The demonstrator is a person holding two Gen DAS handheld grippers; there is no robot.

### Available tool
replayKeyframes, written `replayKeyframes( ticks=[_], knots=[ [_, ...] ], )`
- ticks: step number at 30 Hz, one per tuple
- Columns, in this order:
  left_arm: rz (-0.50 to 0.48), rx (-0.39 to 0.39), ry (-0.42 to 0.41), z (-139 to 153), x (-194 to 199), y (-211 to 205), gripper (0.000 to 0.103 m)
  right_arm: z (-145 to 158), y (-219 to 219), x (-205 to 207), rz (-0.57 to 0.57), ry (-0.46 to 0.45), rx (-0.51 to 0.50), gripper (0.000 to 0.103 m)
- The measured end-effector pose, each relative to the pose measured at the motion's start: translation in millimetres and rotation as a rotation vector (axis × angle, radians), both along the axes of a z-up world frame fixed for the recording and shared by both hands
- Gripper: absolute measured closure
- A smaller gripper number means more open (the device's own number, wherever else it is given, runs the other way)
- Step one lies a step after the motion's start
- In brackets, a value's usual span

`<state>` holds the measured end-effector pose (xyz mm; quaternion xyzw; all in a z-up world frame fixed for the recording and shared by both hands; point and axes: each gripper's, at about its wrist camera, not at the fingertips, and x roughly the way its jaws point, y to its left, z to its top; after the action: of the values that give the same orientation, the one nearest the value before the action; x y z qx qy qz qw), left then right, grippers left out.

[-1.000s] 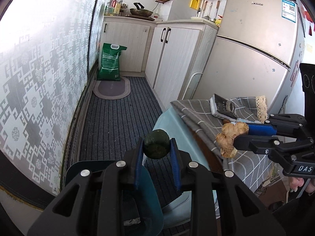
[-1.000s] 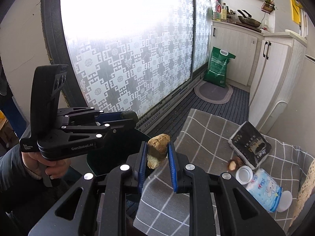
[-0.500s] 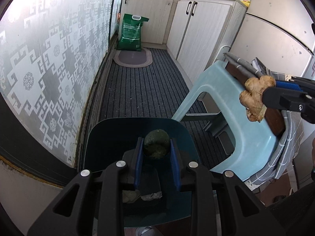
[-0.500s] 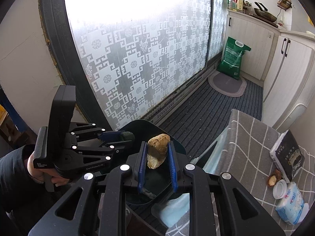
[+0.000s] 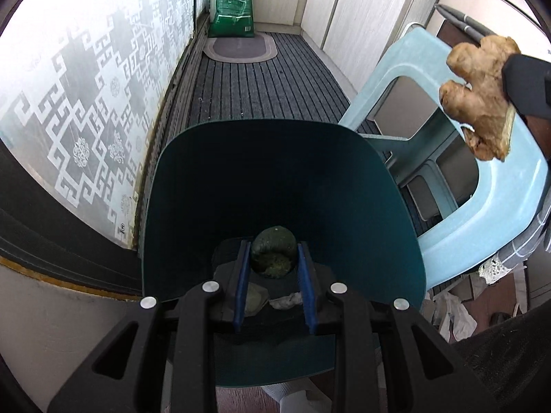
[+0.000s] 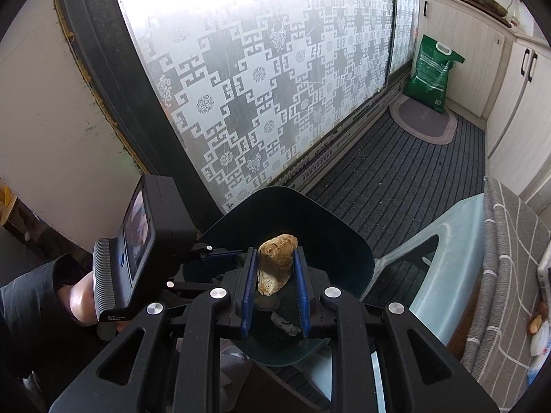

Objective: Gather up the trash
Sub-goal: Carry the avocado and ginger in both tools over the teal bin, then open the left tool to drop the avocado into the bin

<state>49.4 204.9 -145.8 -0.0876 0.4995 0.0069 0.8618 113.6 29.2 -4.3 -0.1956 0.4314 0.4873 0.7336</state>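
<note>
A dark teal trash bin (image 5: 220,186) stands on the floor below both grippers, with scraps lying at its bottom. My left gripper (image 5: 273,256) is shut on a round dark green fruit (image 5: 273,254) and hangs over the bin's mouth. My right gripper (image 6: 275,268) is shut on a knobbly tan piece of ginger (image 6: 277,263), also above the bin (image 6: 330,227). In the left wrist view the ginger (image 5: 478,89) shows at the upper right, beside the bin. The left gripper's body (image 6: 144,244) and the hand holding it appear at the left of the right wrist view.
A pale blue plastic stool (image 5: 509,186) with a grey checked cloth (image 6: 509,268) stands right of the bin. A patterned glass door (image 6: 275,79) runs along the left. A green sack (image 5: 234,7) and an oval mat (image 5: 241,46) lie at the far end, by white cabinets (image 6: 516,96).
Both grippers have come down and tilted further downward, from over the stool's cloth to above the bin's mouth. Each still holds its item.
</note>
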Motion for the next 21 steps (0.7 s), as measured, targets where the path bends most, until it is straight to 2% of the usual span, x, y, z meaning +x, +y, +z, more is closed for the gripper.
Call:
replayKeyframes(
  ticks=[4,10,19,21],
  knots=[
    [0.002,0.016,0.003,-3,-3,2,0.074,-14,7,3,-0.011,0.028,-0.038,0.082],
    [0.036,0.009,-0.041,7,-9,12,0.074,-38,18,1,-0.001,0.045,-0.113,0.082],
    [0.080,-0.002,-0.209,47,-26,19,0.079,-64,26,1,0.012,0.065,-0.196,0.082],
    [0.088,0.001,-0.255,58,-29,19,0.085,-71,28,2,0.013,0.069,-0.215,0.082]
  ],
)
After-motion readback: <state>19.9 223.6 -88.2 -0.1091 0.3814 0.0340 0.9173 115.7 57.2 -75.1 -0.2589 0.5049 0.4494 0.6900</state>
